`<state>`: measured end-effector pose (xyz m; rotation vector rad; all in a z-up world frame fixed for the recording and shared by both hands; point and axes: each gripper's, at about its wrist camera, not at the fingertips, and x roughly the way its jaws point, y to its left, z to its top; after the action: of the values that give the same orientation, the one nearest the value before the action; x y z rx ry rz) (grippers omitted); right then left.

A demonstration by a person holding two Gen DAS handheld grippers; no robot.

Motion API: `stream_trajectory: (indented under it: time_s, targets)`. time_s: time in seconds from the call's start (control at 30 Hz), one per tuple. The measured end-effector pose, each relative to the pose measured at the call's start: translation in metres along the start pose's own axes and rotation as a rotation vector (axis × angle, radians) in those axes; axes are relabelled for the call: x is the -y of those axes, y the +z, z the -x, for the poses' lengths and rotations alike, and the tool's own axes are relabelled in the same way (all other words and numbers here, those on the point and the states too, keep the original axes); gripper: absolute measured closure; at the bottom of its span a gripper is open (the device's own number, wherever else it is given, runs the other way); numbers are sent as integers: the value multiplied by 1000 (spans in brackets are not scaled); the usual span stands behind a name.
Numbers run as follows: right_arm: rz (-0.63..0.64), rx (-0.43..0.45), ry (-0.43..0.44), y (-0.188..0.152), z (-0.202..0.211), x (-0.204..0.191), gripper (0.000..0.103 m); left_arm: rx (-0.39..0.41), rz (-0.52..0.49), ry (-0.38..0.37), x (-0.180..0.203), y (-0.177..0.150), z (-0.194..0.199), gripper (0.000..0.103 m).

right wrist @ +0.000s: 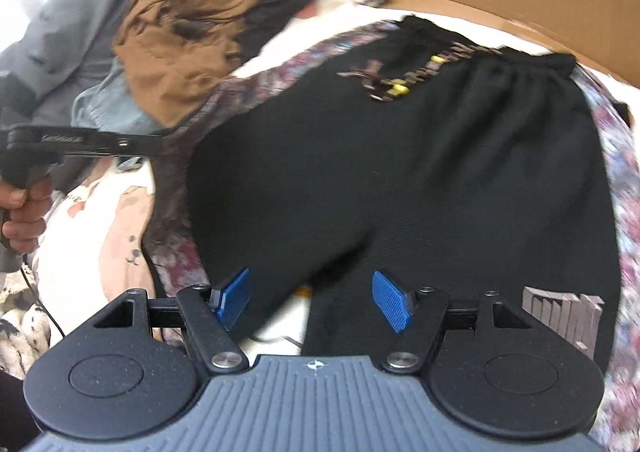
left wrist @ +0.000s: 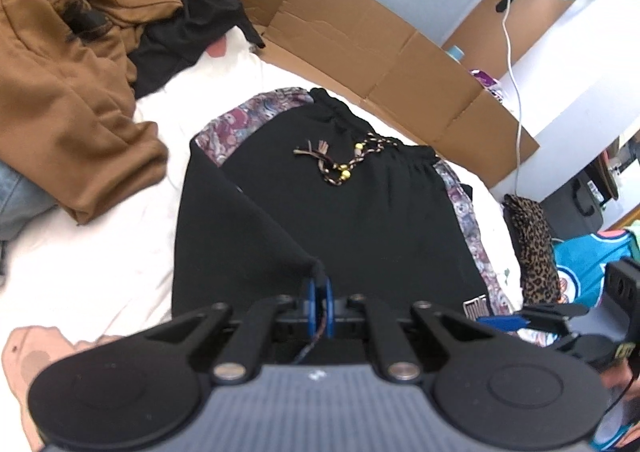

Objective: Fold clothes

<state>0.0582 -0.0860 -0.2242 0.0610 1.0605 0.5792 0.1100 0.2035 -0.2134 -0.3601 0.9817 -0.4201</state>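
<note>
Two grippers in play, one garment being worked. The left gripper (left wrist: 320,294) has its blue pads (left wrist: 326,304) pressed together on a pinch of black cloth, pulling one corner of the black shorts (left wrist: 320,204) up into a peak. The right gripper (right wrist: 312,298) hangs over the lower edge of the same shorts with its two blue pads (right wrist: 390,300) spread wide — nothing between them.

The shorts lie flat on the white bedding (left wrist: 100,272), waistband toward the cardboard (left wrist: 360,36). Black body, gathered elastic waist, two patterned side stripes (left wrist: 244,120) in purple and grey — one down each side. A braided drawstring (left wrist: 344,164) with yellow beads lies loose on the front; I count at least two beads. A grey block-letter patch (right wrist: 564,316) sits near one hem.

Beside the shorts: one brown garment (left wrist: 68,92) in a heap, one black garment (left wrist: 184,36) near it, one leopard-print piece (left wrist: 532,248) at the other side. In the right wrist view a hand (right wrist: 22,212) grips the left gripper's handle.
</note>
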Motion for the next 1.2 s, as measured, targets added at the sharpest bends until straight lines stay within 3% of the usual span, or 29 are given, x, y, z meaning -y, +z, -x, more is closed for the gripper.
stream_trajectory:
  time_s: [0.23,0.37,0.6,0.83,0.97,1.0,1.07,1.1,1.17,1.2]
  targets:
    - [47,107,111,31,-24,-53,35,-3,34,-40,6,4,-3,97]
    - [47,125,139,43,-32,-69,39,-11,52,-76,11,4,-6,97]
    - [58,123,94,45,-38,-74,52,-19,44,-139,28,8,-11,97]
    - [59,145,50,47,-39,-69,59,-34,20,-199,48,10,-18,97]
    - [65,161,14,47,-39,-65,76,-45,14,-226,60,9,-24,97]
    - [65,165,3,46,-39,-63,86,-43,13,-229,62,9,-24,97]
    - [59,169,-11,44,-38,-58,101,-34,15,-246,66,10,-23,89]
    - [50,167,-11,44,-38,-54,101,-26,15,-250,68,10,-21,87]
    - [39,171,-15,41,-35,-48,102,-7,6,-244,72,11,-16,66]
    - [30,171,-16,40,-34,-45,102,2,-6,-234,73,11,-14,61]
